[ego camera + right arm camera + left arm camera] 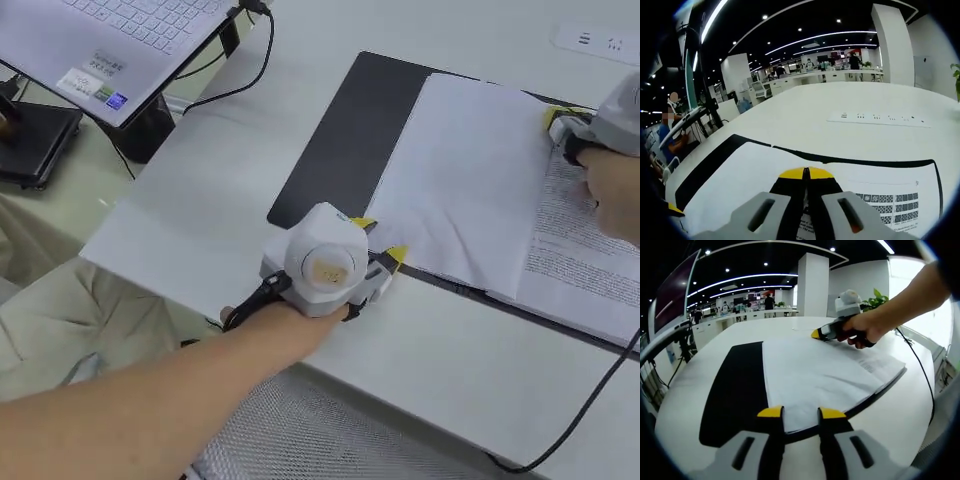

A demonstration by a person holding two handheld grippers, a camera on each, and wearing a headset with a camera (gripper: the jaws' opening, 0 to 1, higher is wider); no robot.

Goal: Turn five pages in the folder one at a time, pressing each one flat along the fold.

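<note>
Head view. One black folder (345, 140) lies open on the white worktop (200, 200). Two faces are exposed: one blank page (470, 170) on the left half and one printed page (580, 250) on the right half. My left tool (380, 240) sits at the near edge of the folder, with its two yellow tips at the bottom corner of the blank page. My right tool (565, 125) is at the far end of the fold, held in my right hand (612, 185). One laptop (130, 40) stands at the far left, one power strip (600, 42) lies beyond the folder, and one black cable (590, 400) trails off the near right.

Left gripper view. The left tool (801, 413) has both jaws spread, with a clear gap between them. The near edge of the blank page (815, 375) lies just ahead of the tips. I cannot tell whether they touch the paper. The right tool (822, 333) rests on the far side of the page.

Right gripper view. The right tool (805, 173) has its jaws pressed together, with nothing visible between them. The tips are down on the paper by the fold. The printed page (890, 202) carries one grid of small figures. The power strip (880, 118) lies beyond the folder's edge.
</note>
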